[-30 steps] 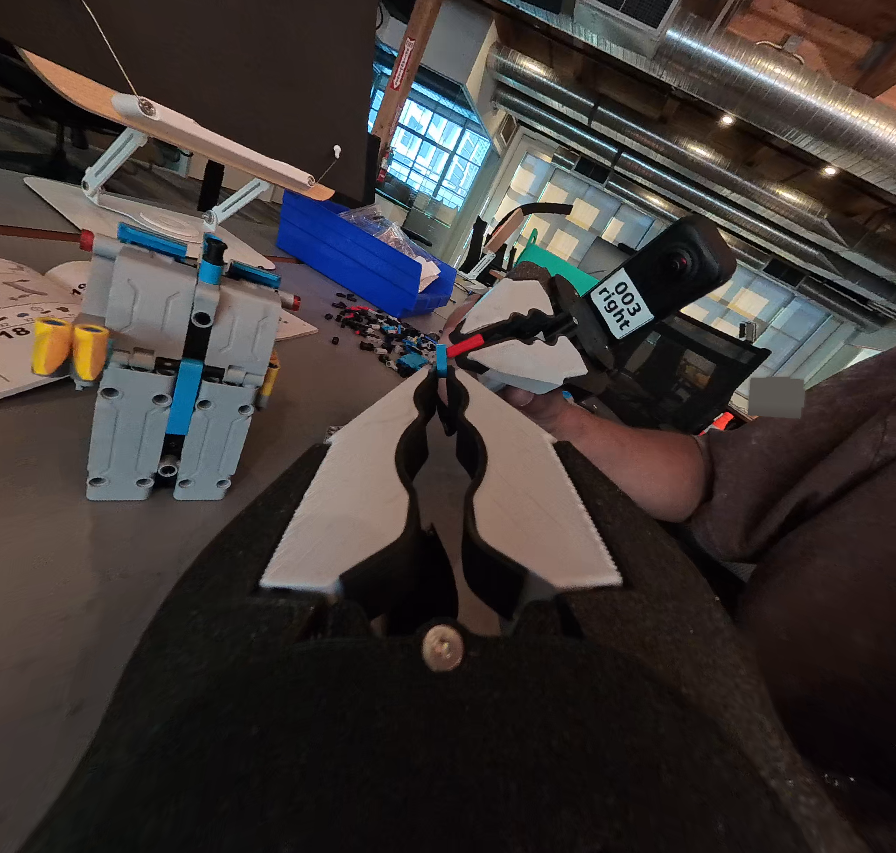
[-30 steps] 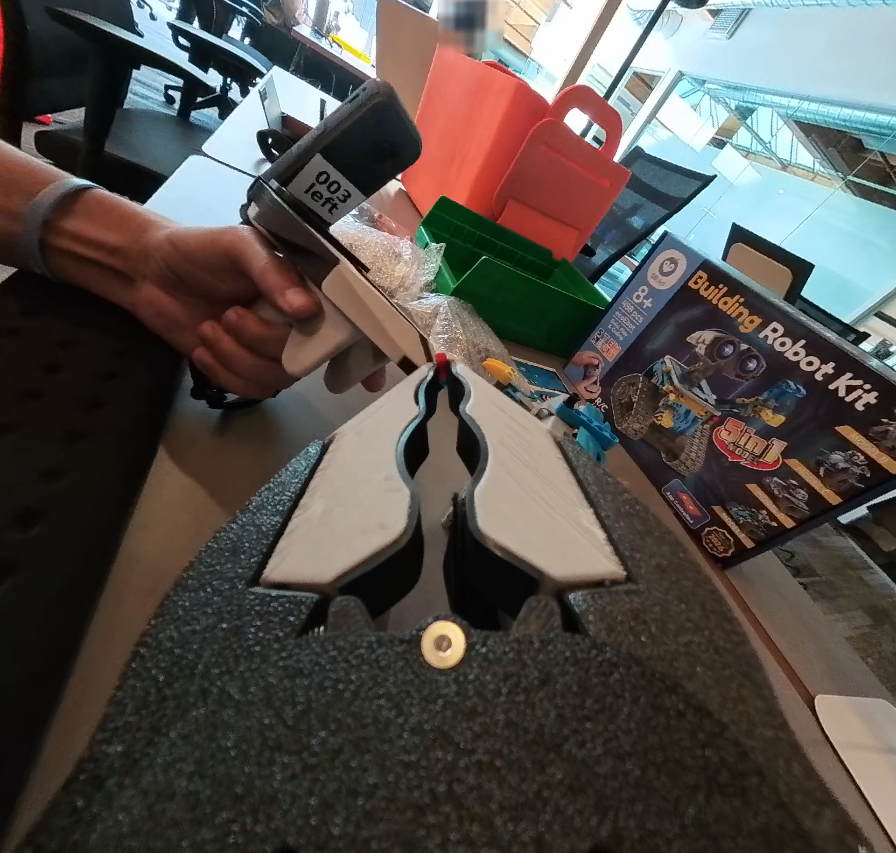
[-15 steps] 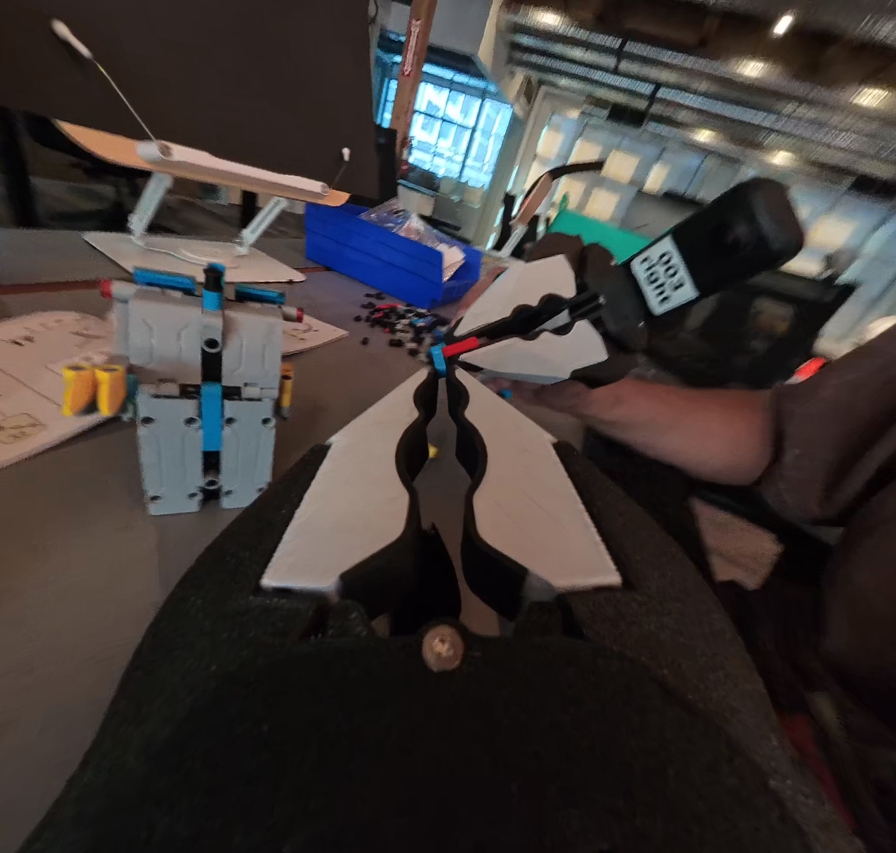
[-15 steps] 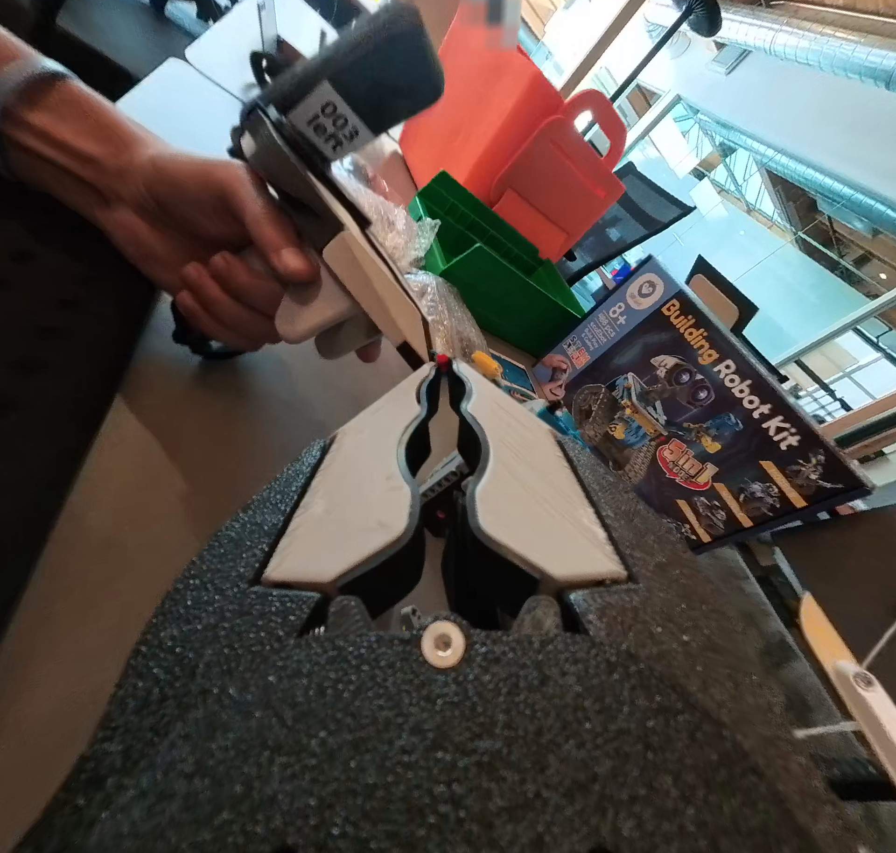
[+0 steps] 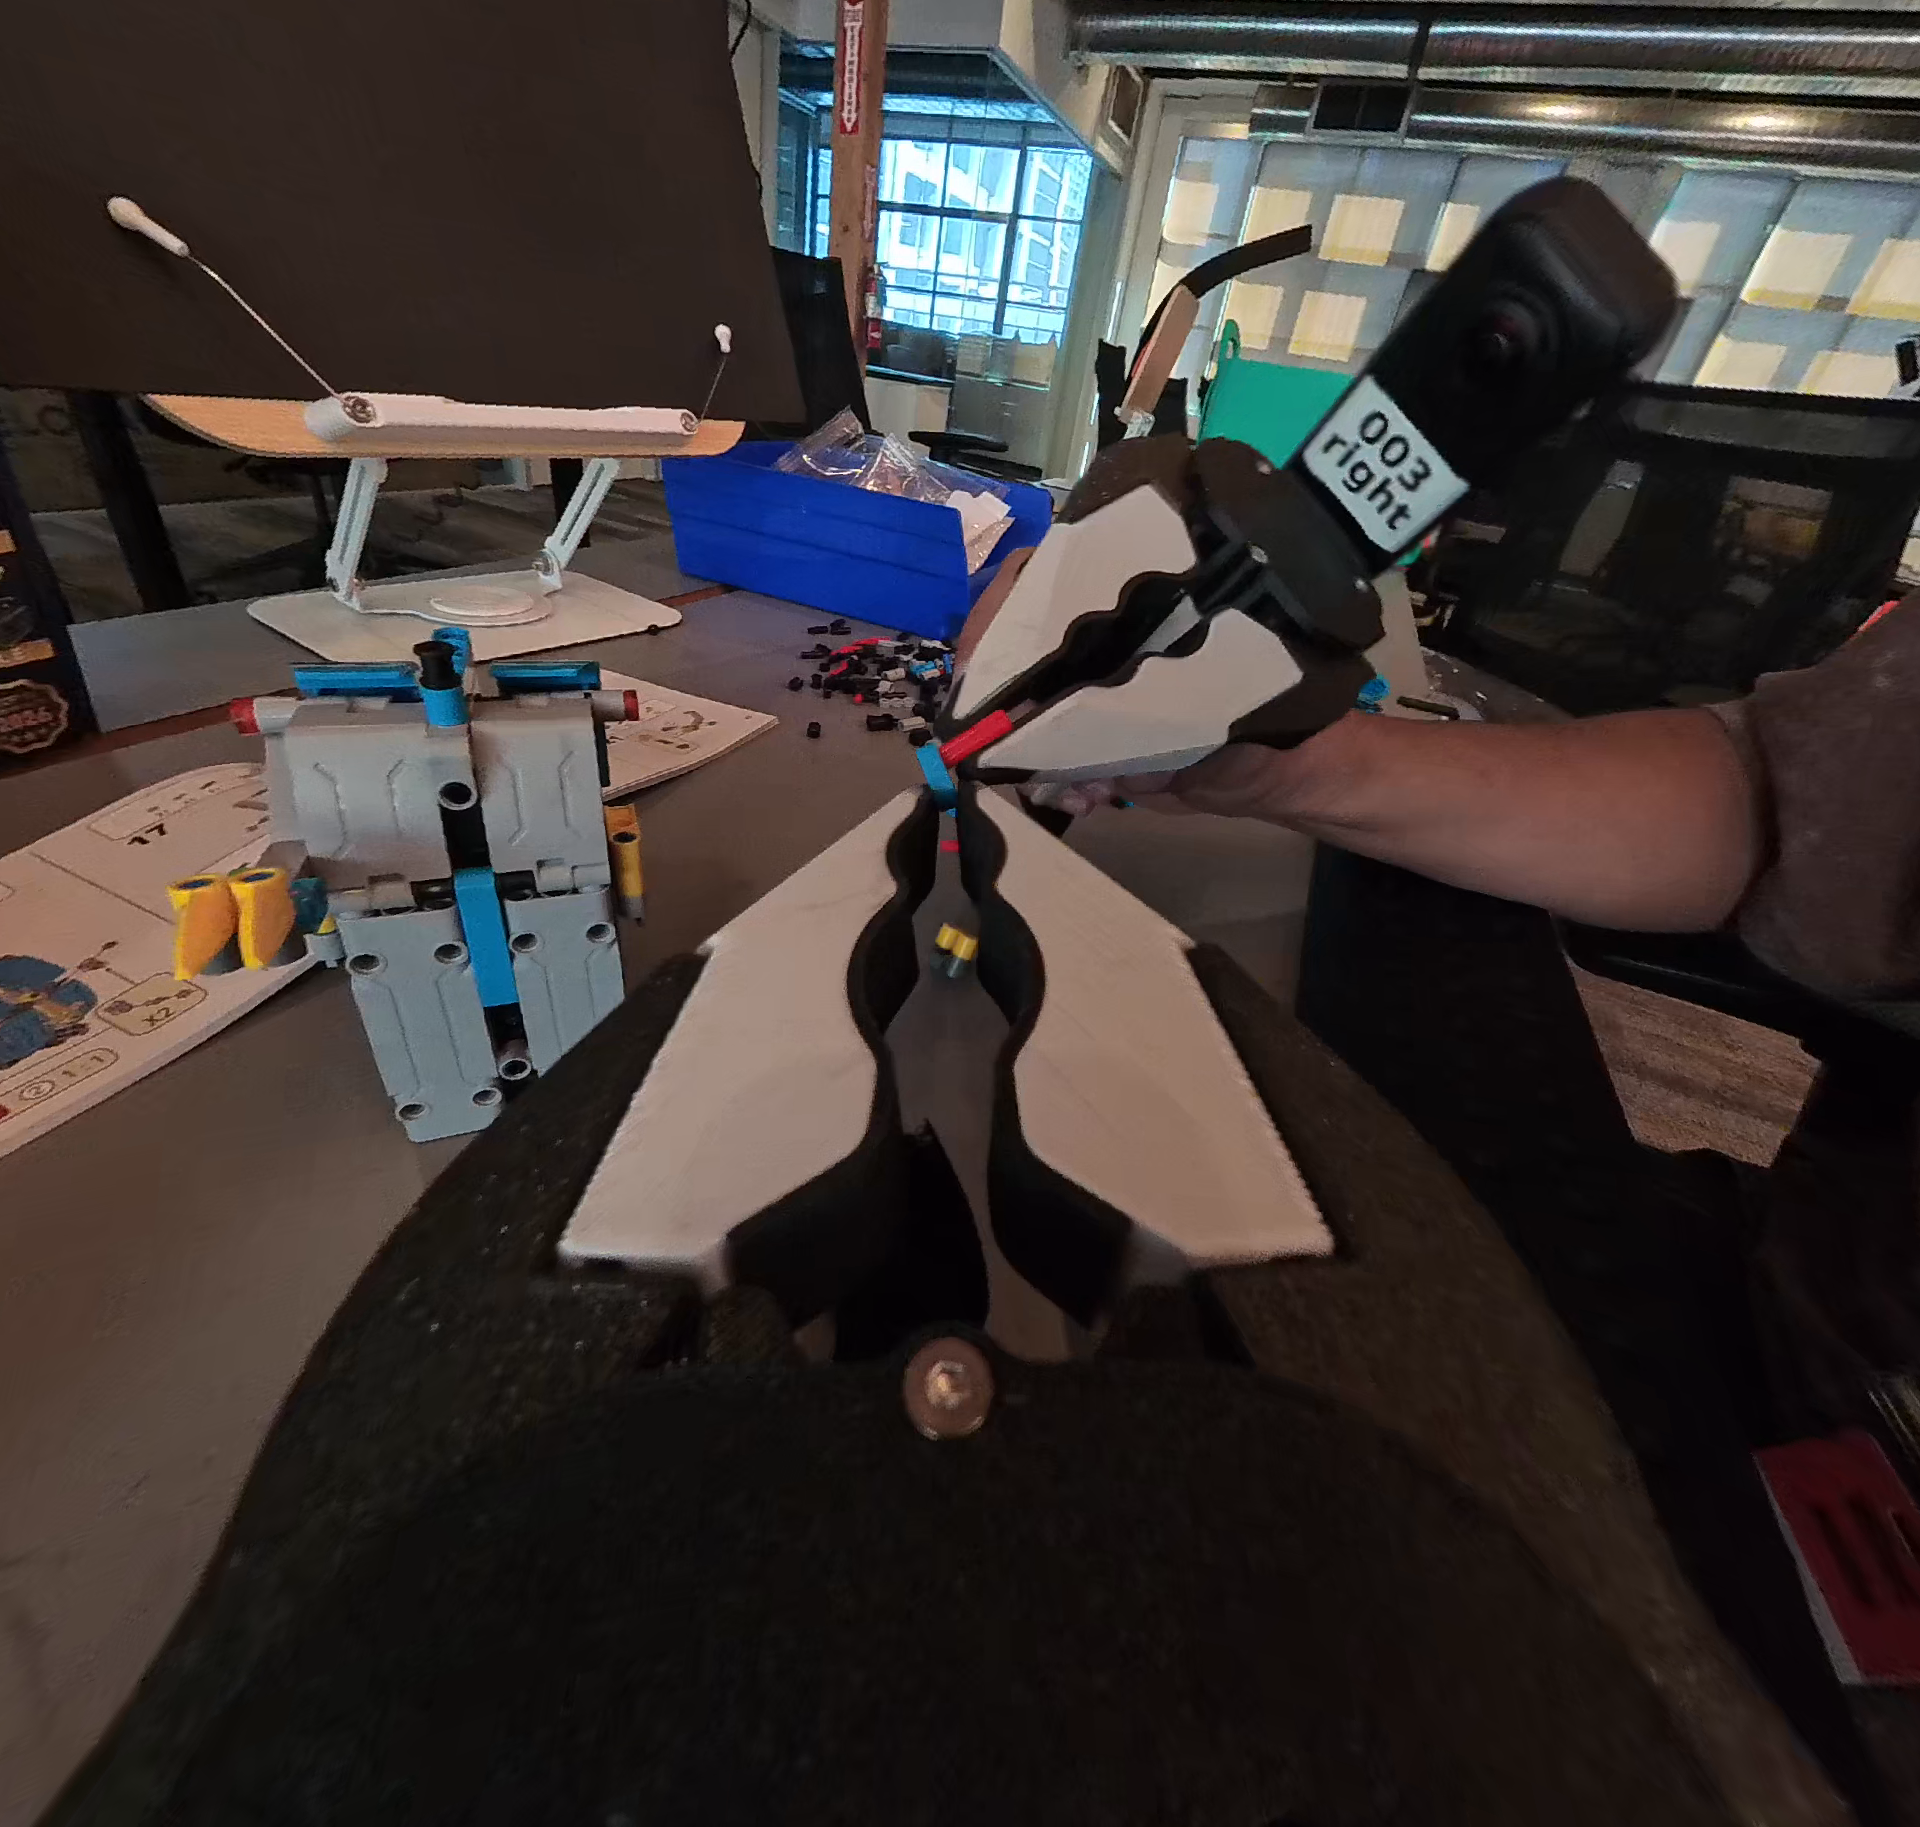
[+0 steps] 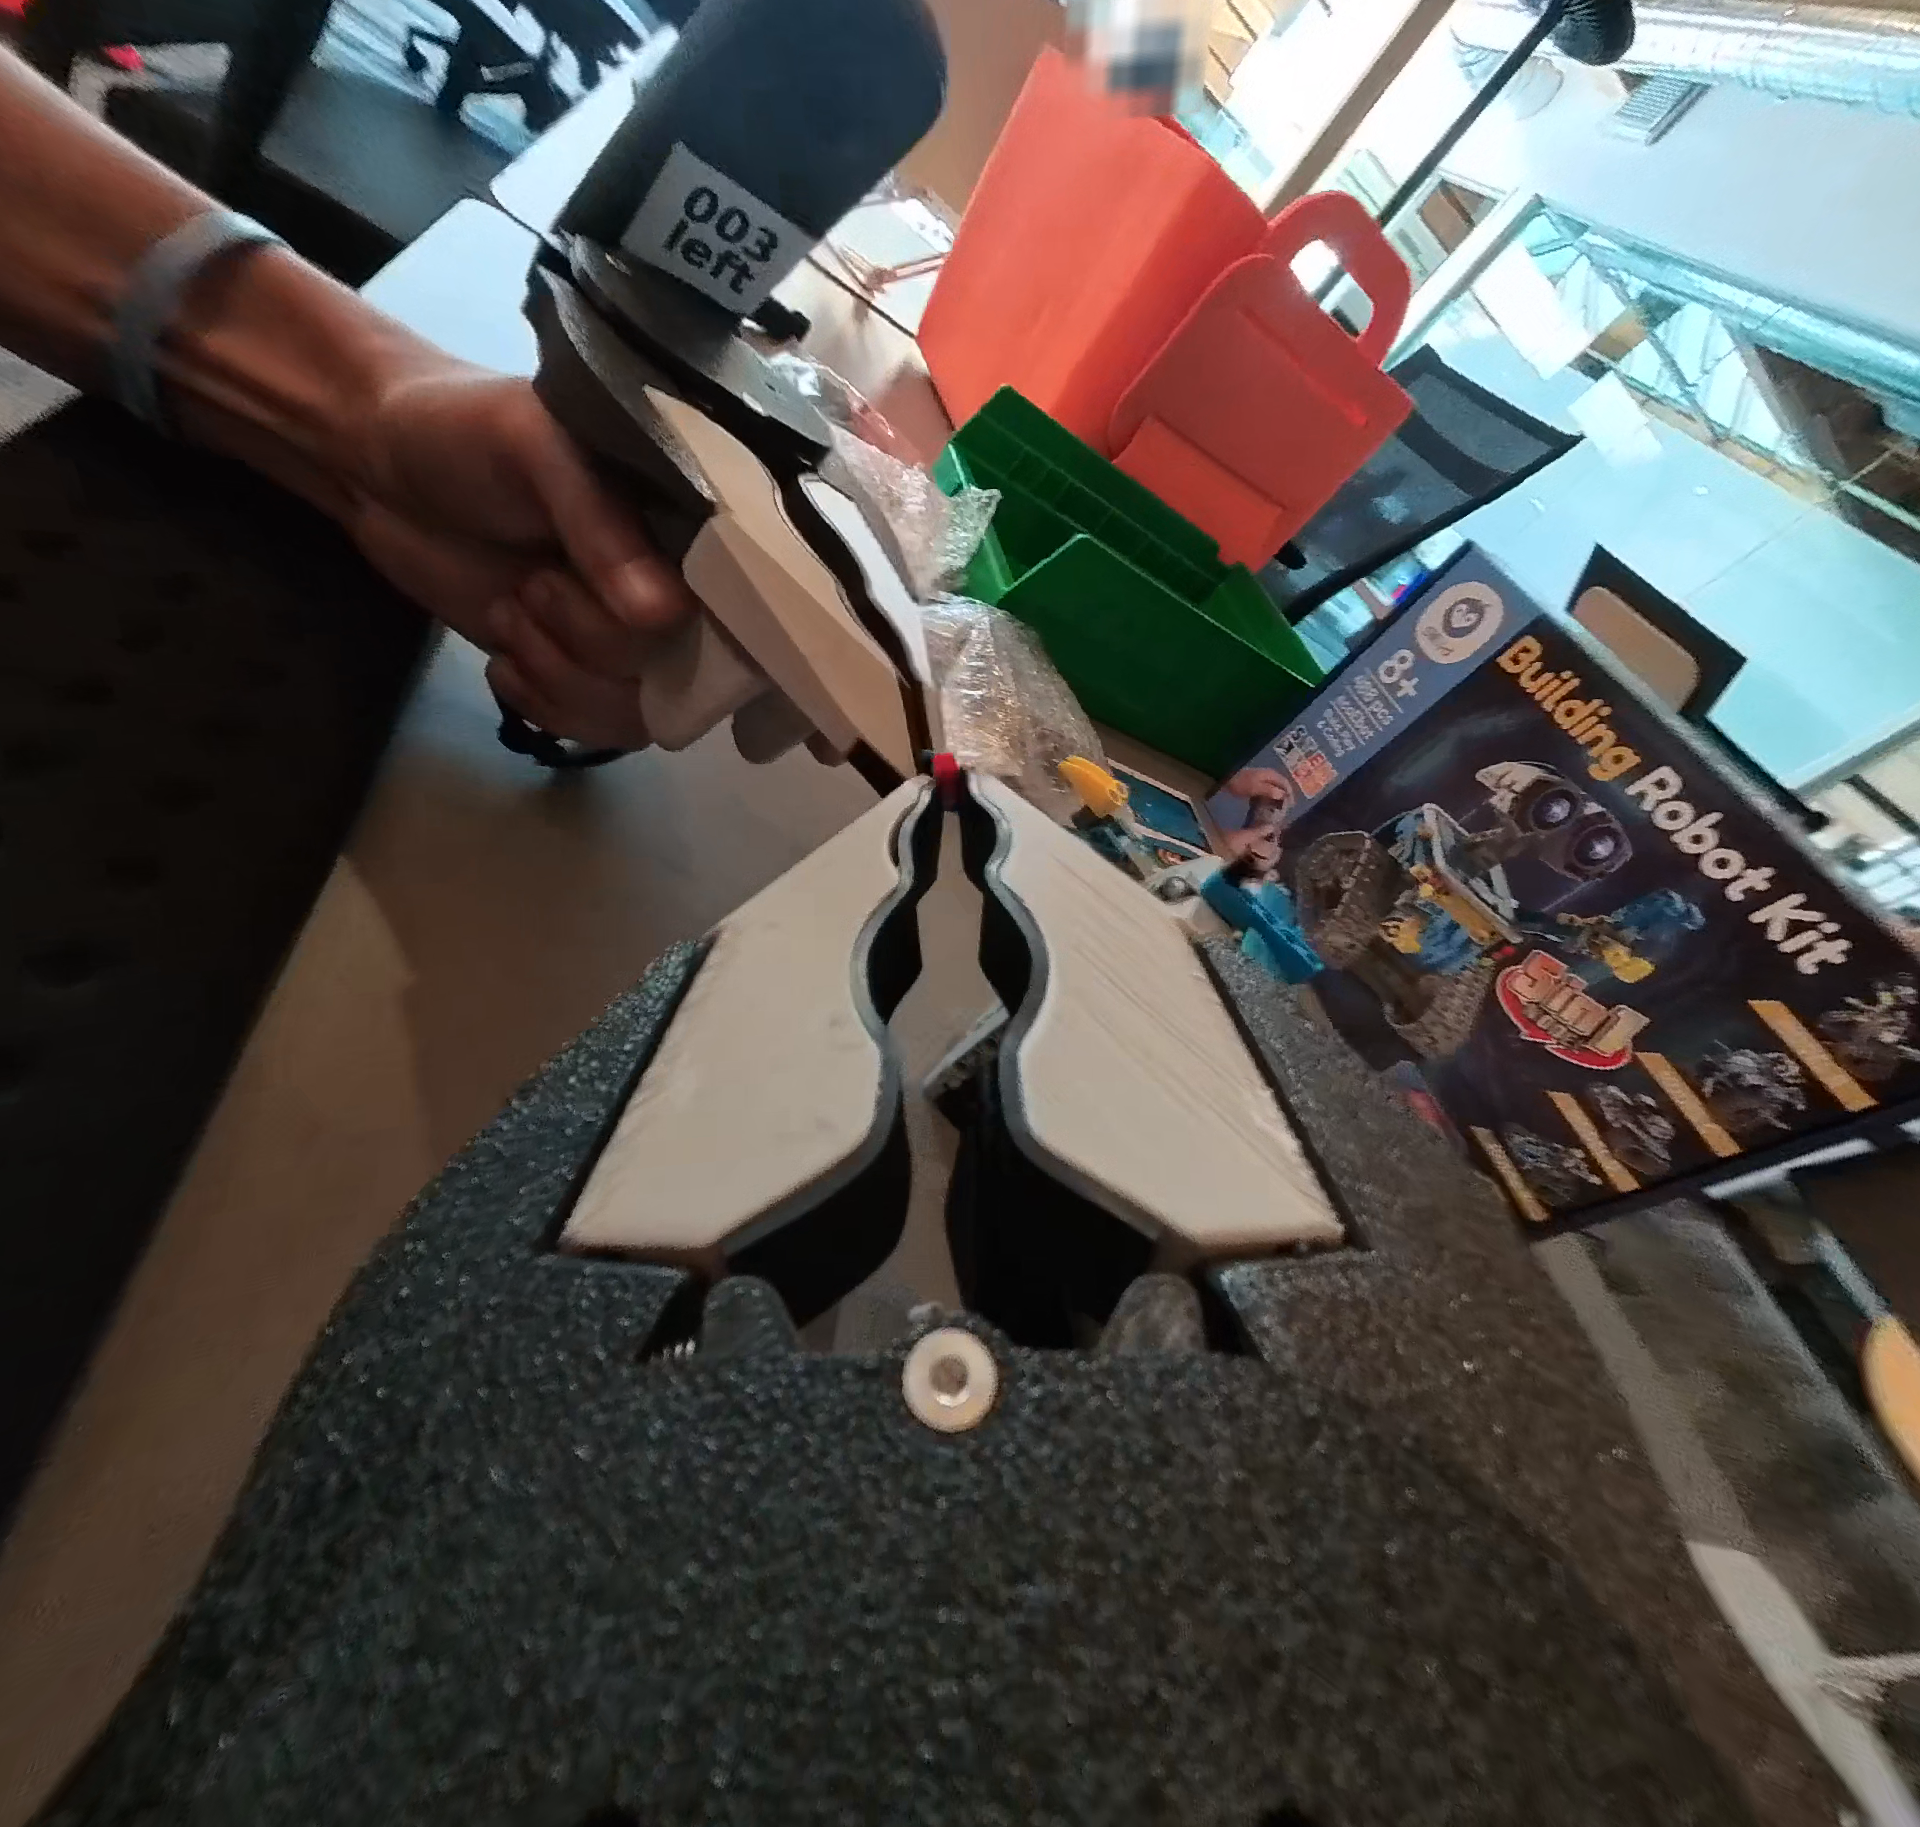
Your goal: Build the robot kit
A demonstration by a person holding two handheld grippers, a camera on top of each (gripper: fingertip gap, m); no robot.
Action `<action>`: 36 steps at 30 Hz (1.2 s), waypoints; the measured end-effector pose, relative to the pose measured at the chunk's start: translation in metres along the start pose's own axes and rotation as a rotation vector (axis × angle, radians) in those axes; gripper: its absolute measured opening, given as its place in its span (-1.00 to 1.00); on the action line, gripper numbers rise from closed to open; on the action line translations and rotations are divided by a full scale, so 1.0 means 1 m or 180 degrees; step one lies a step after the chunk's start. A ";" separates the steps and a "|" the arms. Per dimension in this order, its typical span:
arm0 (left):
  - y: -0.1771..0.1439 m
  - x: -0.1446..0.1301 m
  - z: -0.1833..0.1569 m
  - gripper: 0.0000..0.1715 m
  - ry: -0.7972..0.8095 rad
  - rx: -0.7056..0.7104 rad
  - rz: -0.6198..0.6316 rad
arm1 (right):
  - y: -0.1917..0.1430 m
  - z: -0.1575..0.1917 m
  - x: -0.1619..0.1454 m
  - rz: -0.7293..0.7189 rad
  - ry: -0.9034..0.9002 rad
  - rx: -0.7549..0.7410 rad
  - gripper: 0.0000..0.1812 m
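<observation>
Between the tips of the left claw (image 5: 943, 809) sat a small blue piece (image 5: 933, 771), pinched tight with the jaws almost closed. Right beside it, the right claw (image 5: 968, 744) came in from the right side, closed on a thin red pin (image 5: 975, 735). The end of the red pin touched the blue piece, up in the air above the table (image 5: 187, 1289). From the right wrist view, the red pin (image 6: 943, 765) showed as a tiny dot at the tips of the right claw (image 6: 943, 790), and the left claw (image 6: 896, 754) pointed down to meet it. A hand (image 6: 520, 551) held the left claw by its grip.

Under the left claw, a small yellow piece (image 5: 954, 942) lay on the table. To the left stood a gray and blue block model (image 5: 447, 894), upright, with yellow parts (image 5: 229, 917) at its side. Paper guide pages (image 5: 104, 946) lay under and beside it. Farther back, a pile of little black pieces (image 5: 873, 671) was spread near a blue bin (image 5: 831, 541). A white stand (image 5: 468, 530) stood behind the model.

On the other side, a green bin (image 6: 1122, 593), an orange bag (image 6: 1143, 302) and a kit box (image 6: 1558, 946) stood near each other.
</observation>
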State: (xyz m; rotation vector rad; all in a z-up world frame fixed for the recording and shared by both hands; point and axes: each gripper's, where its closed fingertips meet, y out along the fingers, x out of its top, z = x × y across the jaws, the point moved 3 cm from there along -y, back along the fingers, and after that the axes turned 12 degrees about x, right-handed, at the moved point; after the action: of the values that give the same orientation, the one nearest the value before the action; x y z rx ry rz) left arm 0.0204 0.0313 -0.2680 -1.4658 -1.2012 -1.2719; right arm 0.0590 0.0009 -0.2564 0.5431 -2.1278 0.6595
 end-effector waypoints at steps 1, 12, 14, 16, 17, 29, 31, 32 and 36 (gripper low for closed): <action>0.000 -0.001 -0.001 -0.97 0.0001 -0.0013 0.0009 | 0.000 0.000 0.000 -0.0050 0.0090 0.0051 -0.96; 0.004 -0.006 0.015 -0.97 -0.0390 0.0132 0.0129 | 0.008 -0.006 -0.012 0.0073 0.0577 0.0014 -0.94; 0.004 -0.006 0.015 -0.97 -0.0420 0.0126 0.0135 | 0.008 -0.006 -0.012 0.0040 0.0664 0.0042 -0.94; 0.004 -0.006 0.016 -0.97 -0.0448 0.0118 0.0142 | 0.008 -0.006 -0.012 0.0020 0.0728 0.0066 -0.93; 0.004 -0.006 0.016 -0.97 -0.0463 0.0114 0.0141 | 0.008 -0.006 -0.013 0.0005 0.0764 0.0081 -0.92; -0.003 -0.005 -0.009 -0.97 0.0232 -0.0158 0.0010 | -0.005 0.005 -0.006 -0.0787 0.2153 0.1359 -0.63; -0.002 -0.007 -0.015 -0.97 0.0373 -0.0207 0.0013 | -0.007 0.011 -0.007 -0.0804 0.2358 0.1637 -0.62; -0.001 -0.009 -0.017 -0.97 0.0424 -0.0217 0.0039 | -0.008 0.014 -0.008 -0.0791 0.2382 0.1728 -0.62; 0.001 -0.011 -0.019 -0.97 0.0491 -0.0217 0.0061 | -0.008 0.015 -0.009 -0.0762 0.2321 0.1714 -0.74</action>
State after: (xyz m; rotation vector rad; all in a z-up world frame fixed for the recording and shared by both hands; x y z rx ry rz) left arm 0.0171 0.0112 -0.2761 -1.3967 -1.0491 -1.3981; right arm 0.0598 -0.0133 -0.2691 0.6957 -1.1795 1.0992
